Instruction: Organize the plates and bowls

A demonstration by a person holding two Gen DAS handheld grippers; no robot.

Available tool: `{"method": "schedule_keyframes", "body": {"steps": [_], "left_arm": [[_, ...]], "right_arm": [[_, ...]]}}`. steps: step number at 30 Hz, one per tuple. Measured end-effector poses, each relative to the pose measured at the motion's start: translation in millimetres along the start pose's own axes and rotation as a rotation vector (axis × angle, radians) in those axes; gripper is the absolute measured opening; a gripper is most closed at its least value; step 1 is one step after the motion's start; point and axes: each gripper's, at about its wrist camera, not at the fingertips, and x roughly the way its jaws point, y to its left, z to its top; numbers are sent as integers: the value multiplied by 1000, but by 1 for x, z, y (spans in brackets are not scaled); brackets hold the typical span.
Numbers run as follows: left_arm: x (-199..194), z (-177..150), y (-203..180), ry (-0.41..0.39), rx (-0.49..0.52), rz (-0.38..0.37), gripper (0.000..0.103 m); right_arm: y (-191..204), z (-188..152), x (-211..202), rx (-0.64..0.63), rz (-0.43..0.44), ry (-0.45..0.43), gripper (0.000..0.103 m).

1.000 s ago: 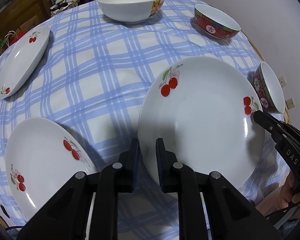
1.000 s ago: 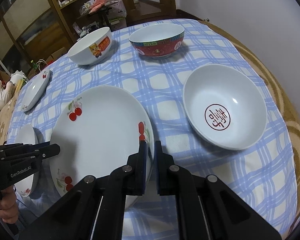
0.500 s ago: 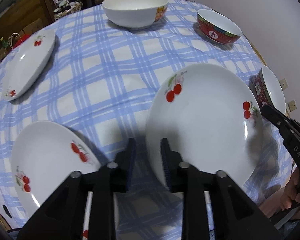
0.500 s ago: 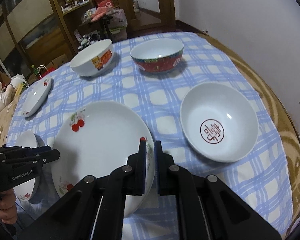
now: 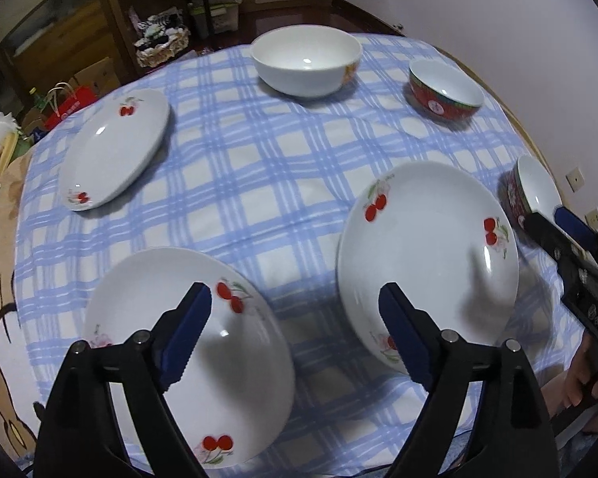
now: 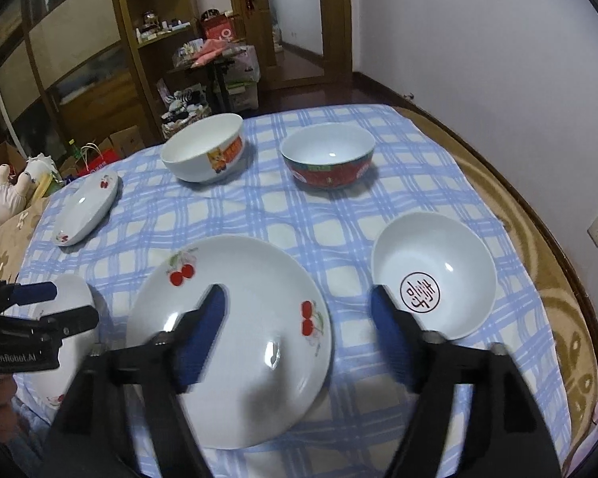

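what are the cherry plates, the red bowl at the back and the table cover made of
Cherry plates: likely glazed ceramic or porcelain; glossy white with sharp light glints and printed cherries.
Red bowl: probably the same glazed ware; shiny white inside, red patterned outside. Melamine can't be ruled out.
Table cover: looks like woven cloth, matte blue-and-white check, with soft folds and ripples near the table edge.

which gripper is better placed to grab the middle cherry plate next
Right. The right gripper hangs open over the middle cherry plate; the left gripper is open over the gap beside the near-left plate.
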Motion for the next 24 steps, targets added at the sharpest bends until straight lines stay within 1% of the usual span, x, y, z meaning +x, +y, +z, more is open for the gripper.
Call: {"method": "schedule_keyframes", "body": {"steps": [2,4,6,10,13,16,24], "left_arm": [[-6,1,4,-6,-2,18,86],[-12,0,7,0,1,24,86],[-19,-1,9,3,10,22,86],[-40,-6,16,-31,46,60,86],[-54,-12,27,-39,52,63,86],[-65,-16,40,-49,51,78,86],[-88,-22,75,-63,24,103,86]], "right_arm": [[4,0,-5,1,-11,-18,100],[9,1,-10,0,-16,-24,103],[15,2,-14,-5,-7,-21,103],[30,2,-21,-30,-10,-31,103],[41,3,-29,-38,-6,-40,103],[52,7,-36,-40,-2,-51,103],[77,15,-49,-36,22,-44,103]]}}
